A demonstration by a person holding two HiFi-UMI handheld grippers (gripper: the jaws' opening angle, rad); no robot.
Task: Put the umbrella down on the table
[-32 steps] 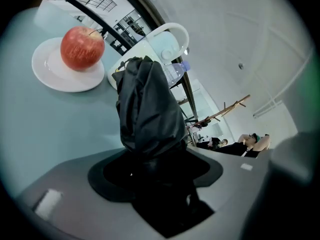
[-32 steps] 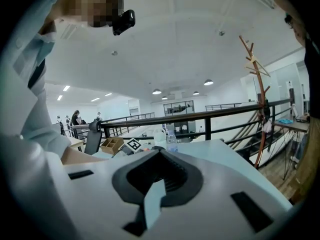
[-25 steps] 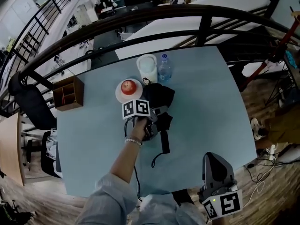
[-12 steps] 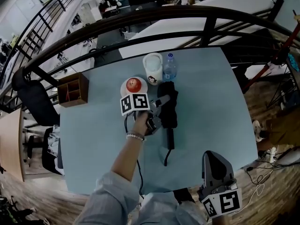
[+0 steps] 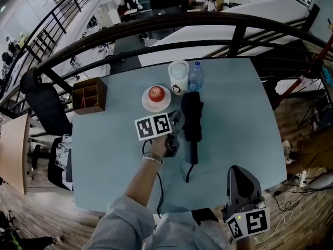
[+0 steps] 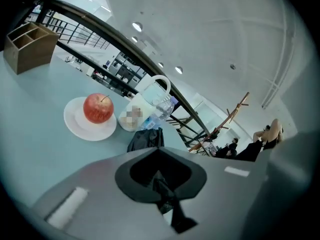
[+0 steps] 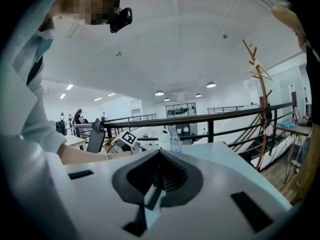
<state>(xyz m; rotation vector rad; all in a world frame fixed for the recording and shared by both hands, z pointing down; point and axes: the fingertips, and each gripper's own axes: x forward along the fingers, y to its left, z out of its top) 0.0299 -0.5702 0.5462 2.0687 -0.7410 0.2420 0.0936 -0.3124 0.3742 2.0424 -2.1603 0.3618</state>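
Observation:
A folded black umbrella [image 5: 192,120] lies flat on the pale blue table [image 5: 239,113], canopy toward the far edge, handle and wrist cord [image 5: 188,172] toward me. My left gripper [image 5: 176,122] hovers just left of it; its jaws have just been closing and now meet with nothing between them. In the left gripper view the umbrella [image 6: 145,139] shows beyond the shut left gripper [image 6: 159,152]. My right gripper [image 5: 237,172] stays low at the table's near right corner, jaws together and empty; the right gripper [image 7: 159,155] looks level across the table.
A red apple [image 5: 156,93] on a white plate [image 5: 148,103], a white mug [image 5: 178,77] and a clear water bottle [image 5: 195,77] stand beyond the umbrella. A wooden divided box [image 5: 89,95] sits at the far left. A dark curved railing [image 5: 171,46] runs behind the table.
The left gripper's jaws, open beside the umbrella before, are now shut and empty, and the gripper has risen and drawn back. The umbrella stays on the table. The right gripper has not moved.

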